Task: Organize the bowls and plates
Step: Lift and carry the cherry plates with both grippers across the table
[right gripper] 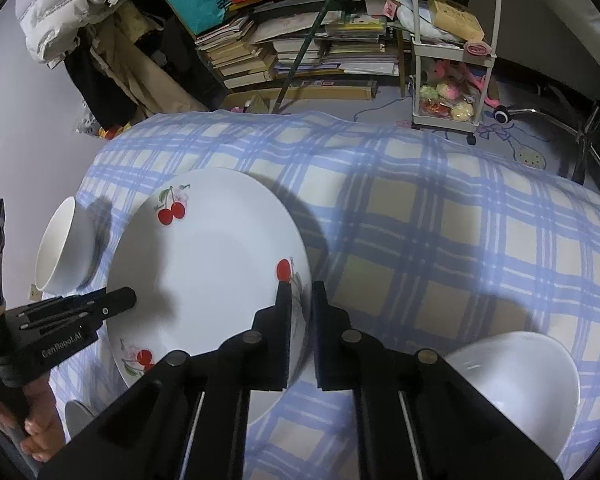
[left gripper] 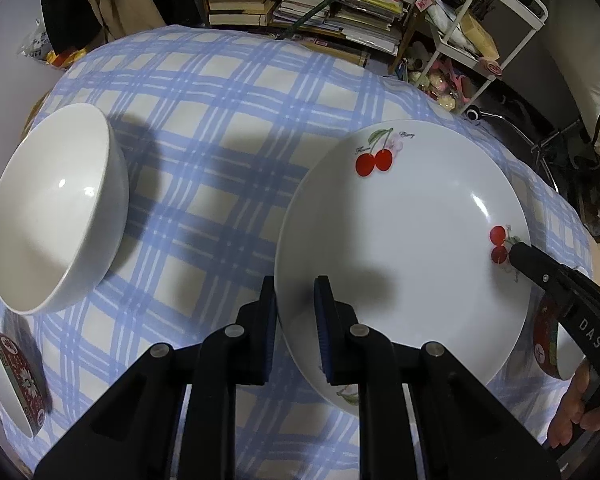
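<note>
both tongs, left (left gripper: pixel 296 300) and right (right gripper: pixel 302 300), are clenched on opposite rims of the cherry plate (left gripper: pixel 404 240) over the checked counter (left gripper: pixel 220 160); lift evenly, keeping it level, clear of the white bowl (left gripper: pixel 56 212).

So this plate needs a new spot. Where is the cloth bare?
Bare checked cloth lies right of the cherry plate, up to the far edge. A narrower strip separates the plate from the plain white bowl. The near corners are crowded with bowls.
</note>
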The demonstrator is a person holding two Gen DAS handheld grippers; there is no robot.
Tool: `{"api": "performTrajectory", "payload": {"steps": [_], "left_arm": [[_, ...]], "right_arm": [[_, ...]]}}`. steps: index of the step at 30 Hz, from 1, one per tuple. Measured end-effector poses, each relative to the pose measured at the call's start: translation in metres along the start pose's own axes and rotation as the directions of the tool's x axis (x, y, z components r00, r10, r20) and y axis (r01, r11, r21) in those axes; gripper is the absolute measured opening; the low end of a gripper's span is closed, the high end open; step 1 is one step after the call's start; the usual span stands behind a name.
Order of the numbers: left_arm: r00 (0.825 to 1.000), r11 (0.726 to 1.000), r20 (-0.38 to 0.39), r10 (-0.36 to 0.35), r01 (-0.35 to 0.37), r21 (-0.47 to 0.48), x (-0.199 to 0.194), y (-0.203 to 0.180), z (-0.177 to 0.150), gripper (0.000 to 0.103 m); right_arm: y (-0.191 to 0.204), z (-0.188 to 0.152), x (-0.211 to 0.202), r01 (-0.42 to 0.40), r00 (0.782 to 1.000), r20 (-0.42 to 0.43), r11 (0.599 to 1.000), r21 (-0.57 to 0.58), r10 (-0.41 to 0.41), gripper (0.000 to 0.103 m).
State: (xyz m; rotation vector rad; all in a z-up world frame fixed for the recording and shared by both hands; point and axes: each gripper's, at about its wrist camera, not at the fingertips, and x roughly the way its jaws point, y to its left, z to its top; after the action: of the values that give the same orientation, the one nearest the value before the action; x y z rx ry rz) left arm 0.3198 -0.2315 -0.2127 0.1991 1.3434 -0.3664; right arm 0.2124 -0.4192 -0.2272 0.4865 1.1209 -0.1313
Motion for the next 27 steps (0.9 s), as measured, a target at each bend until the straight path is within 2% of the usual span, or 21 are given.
{"api": "performTrajectory", "payload": {"steps": [7, 19, 23, 27], "left_arm": [[1.0, 0.999, -0.003, 0.014, -0.014, 0.037, -0.009, 0.007, -0.015, 0.018], [1.0, 1.0, 0.007, 0.009, -0.009, 0.025, -0.038, 0.022, -0.039, 0.018], [0.999, 0.999, 0.029, 0.028, -0.029, 0.021, -0.05, 0.028, -0.048, 0.018], [0.999, 0.999, 0.027, 0.026, -0.027, 0.036, -0.059, 0.03, -0.06, 0.018]], "right_arm": [[0.01, -0.01, -0.012, -0.021, 1.0, -0.012, 0.998, -0.059, 0.021, 0.008], [0.027, -0.032, -0.032, -0.045, 0.999, 0.007, 0.997, -0.059, 0.046, 0.007], [0.033, -0.039, -0.042, -0.094, 0.995, 0.016, 0.995, -0.044, 0.095, 0.007], [0.038, -0.046, -0.052, -0.103, 0.994, 0.026, 0.994, -0.041, 0.104, 0.007]]}}
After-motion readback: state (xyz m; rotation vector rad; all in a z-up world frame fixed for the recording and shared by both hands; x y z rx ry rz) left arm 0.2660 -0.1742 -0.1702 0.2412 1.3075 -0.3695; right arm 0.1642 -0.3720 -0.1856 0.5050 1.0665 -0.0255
